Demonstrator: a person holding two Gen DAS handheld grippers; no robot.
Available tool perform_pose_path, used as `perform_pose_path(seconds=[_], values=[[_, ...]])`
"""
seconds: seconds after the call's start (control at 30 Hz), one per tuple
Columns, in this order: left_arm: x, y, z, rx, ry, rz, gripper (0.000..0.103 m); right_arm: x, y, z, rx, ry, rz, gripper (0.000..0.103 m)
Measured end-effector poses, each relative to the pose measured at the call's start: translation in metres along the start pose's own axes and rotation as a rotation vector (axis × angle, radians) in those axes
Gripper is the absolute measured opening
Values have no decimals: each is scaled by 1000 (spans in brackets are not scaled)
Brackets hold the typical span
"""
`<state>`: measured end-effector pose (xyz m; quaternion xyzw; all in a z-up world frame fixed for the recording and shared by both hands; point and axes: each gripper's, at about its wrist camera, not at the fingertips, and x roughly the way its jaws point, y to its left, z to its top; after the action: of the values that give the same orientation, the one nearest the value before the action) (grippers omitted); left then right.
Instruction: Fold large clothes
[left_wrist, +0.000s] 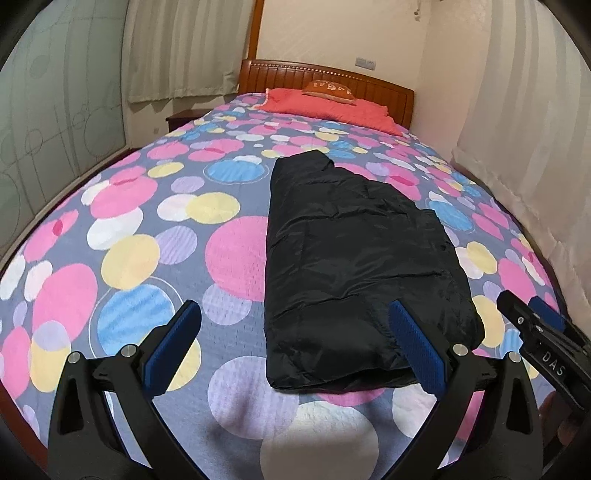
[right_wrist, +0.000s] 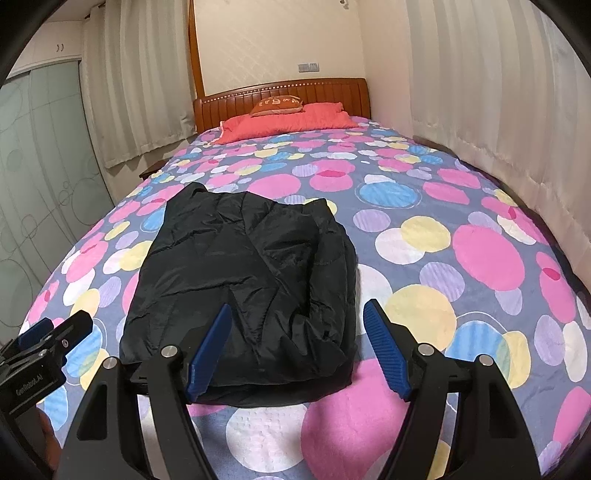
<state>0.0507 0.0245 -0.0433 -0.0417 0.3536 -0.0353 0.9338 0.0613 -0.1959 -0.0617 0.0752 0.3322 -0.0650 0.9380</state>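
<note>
A black puffy jacket (left_wrist: 354, 258) lies folded into a long narrow bundle on the bed, its near end towards me; it also shows in the right wrist view (right_wrist: 243, 288). My left gripper (left_wrist: 295, 325) is open and empty, held above the bed with the jacket's near left corner between its blue pads. My right gripper (right_wrist: 297, 328) is open and empty, over the jacket's near right corner. The right gripper shows at the right edge of the left wrist view (left_wrist: 532, 321), and the left gripper at the left edge of the right wrist view (right_wrist: 55, 332).
The bed has a spread with coloured circles (left_wrist: 147, 229). A red pillow (left_wrist: 328, 105) and an orange cushion (left_wrist: 328, 90) lie by the wooden headboard (left_wrist: 369, 79). Curtains (right_wrist: 480, 92) hang on the right, a frosted glass door (right_wrist: 37, 166) stands left.
</note>
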Motion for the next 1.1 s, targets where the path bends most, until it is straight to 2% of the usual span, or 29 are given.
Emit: perform_pose_path(seconds=[1.1], values=[[-6, -12, -6, 28, -2, -1, 101, -6, 7, -1, -10, -11, -3, 73]])
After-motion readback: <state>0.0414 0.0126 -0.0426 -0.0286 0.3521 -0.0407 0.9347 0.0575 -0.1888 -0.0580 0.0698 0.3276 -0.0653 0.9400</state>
